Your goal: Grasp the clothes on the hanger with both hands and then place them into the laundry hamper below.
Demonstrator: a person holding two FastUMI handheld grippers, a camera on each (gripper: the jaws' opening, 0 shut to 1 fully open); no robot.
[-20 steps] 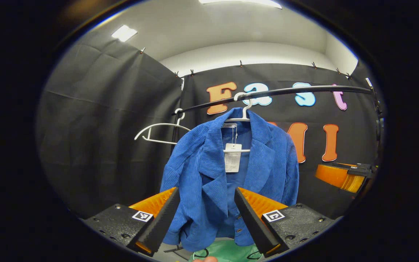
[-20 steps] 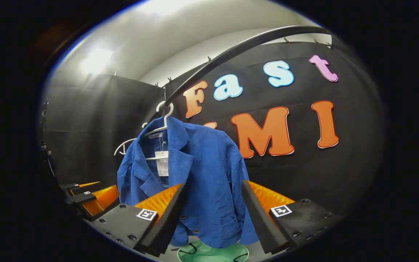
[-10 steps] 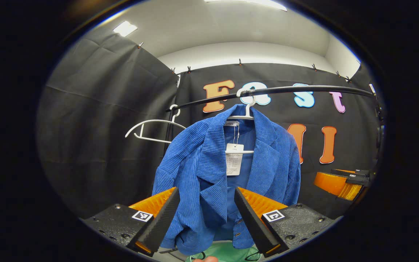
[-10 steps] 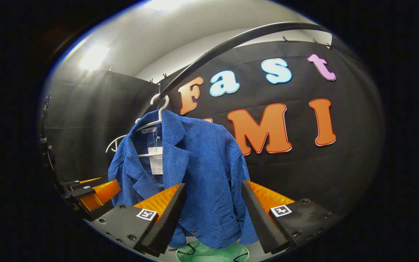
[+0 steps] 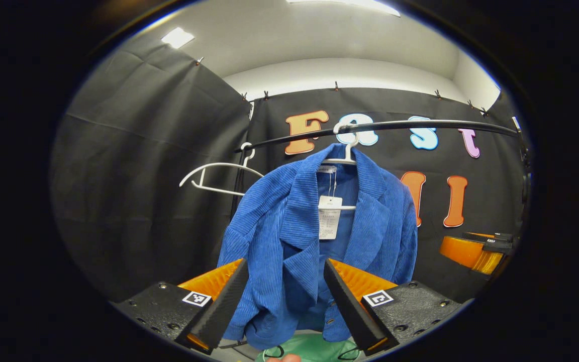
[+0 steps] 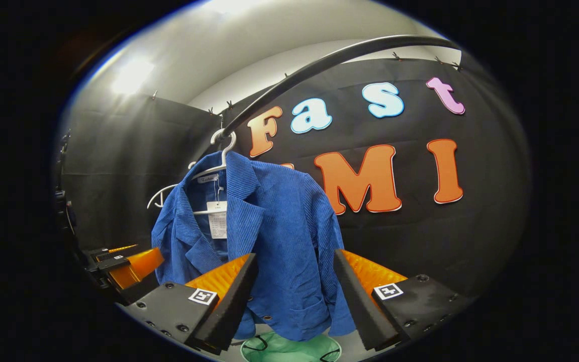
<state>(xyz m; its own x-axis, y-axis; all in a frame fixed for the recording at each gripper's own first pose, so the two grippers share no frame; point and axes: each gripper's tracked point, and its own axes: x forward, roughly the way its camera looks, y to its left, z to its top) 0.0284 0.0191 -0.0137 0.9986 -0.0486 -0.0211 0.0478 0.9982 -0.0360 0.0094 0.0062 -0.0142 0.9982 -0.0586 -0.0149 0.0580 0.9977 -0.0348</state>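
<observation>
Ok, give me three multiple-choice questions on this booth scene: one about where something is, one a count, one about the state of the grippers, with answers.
1. Where is the green laundry hamper?
A. under the blue corduroy jacket
B. on the rail
C. beside the spare hanger

2. How many white hangers hang on the black rail?
A. one
B. two
C. three

3. What are the left gripper and right gripper doing?
A. both open, short of the jacket
B. both shut on the jacket
C. one shut on a hanger

Answers: 1 A, green shows below the hem. 2 B, the jacket's hanger and an empty hanger. 3 A, fingers spread, nothing clamped.
</observation>
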